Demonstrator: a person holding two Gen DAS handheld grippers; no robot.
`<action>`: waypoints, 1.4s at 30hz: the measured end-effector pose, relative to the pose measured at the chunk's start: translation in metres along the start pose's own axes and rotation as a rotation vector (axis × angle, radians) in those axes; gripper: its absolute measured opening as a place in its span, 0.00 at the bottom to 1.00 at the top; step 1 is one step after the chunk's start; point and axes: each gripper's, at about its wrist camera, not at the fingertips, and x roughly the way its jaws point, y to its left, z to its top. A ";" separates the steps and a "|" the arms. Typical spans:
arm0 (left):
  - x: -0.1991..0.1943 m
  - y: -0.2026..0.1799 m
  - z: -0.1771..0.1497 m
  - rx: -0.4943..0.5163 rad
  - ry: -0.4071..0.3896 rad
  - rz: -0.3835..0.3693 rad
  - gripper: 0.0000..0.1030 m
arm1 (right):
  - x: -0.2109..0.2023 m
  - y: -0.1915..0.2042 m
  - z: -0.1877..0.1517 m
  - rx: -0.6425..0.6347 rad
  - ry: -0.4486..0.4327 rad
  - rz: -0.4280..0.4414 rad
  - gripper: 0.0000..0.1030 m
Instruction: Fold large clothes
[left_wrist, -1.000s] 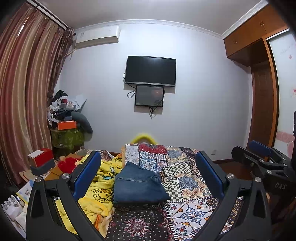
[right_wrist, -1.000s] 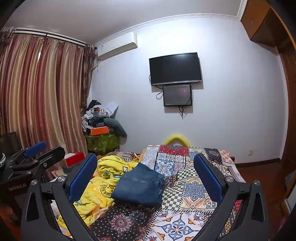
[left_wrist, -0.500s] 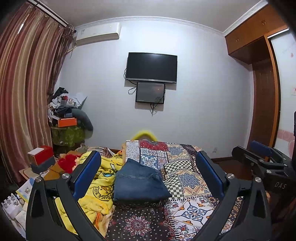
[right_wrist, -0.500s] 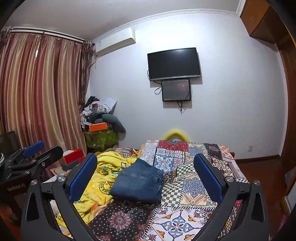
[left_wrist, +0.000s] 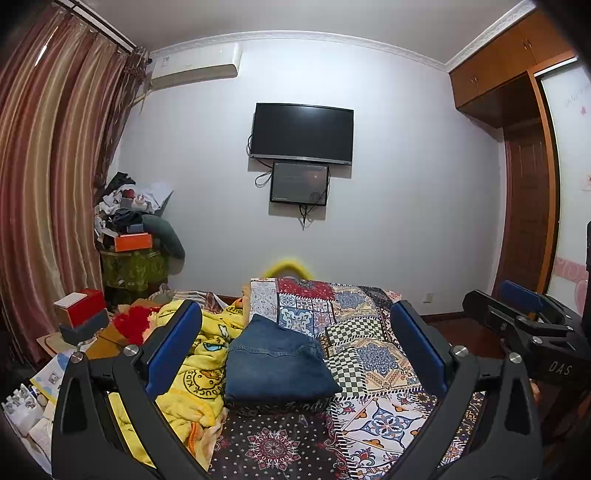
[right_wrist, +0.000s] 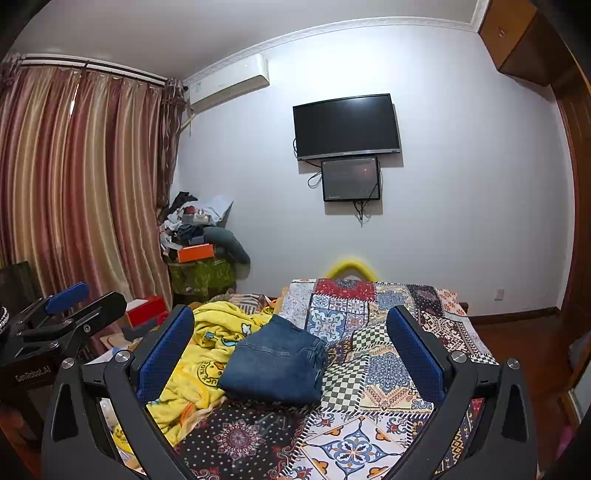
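A pair of blue jeans (left_wrist: 275, 363) lies folded in a compact stack on the patchwork bedspread (left_wrist: 373, 354); it also shows in the right wrist view (right_wrist: 277, 363). My left gripper (left_wrist: 295, 347) is open and empty, held above the near end of the bed, well back from the jeans. My right gripper (right_wrist: 290, 345) is open and empty too, at a similar height and distance. Each gripper shows at the edge of the other's view: the right one (left_wrist: 524, 321), the left one (right_wrist: 62, 314).
A crumpled yellow cartoon blanket (left_wrist: 195, 362) lies left of the jeans. Boxes and clutter (left_wrist: 81, 314) sit on the floor at the left, with a piled stand (left_wrist: 133, 240) by the curtains. A TV (left_wrist: 301, 134) hangs on the far wall. A wooden wardrobe (left_wrist: 528, 184) stands right.
Both grippers have risen slightly and drawn back a little, so the bed sits lower in both views. The jeans have not moved. Both grippers stay open.
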 end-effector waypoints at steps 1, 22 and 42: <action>0.000 0.000 0.000 0.000 0.002 -0.001 0.99 | 0.000 0.000 0.000 0.001 0.001 0.000 1.00; 0.003 0.002 -0.002 -0.004 0.012 -0.005 0.99 | -0.001 -0.004 0.001 0.018 0.006 -0.003 1.00; 0.009 -0.001 -0.006 -0.006 0.027 -0.034 1.00 | 0.002 -0.001 0.000 0.019 0.022 -0.004 1.00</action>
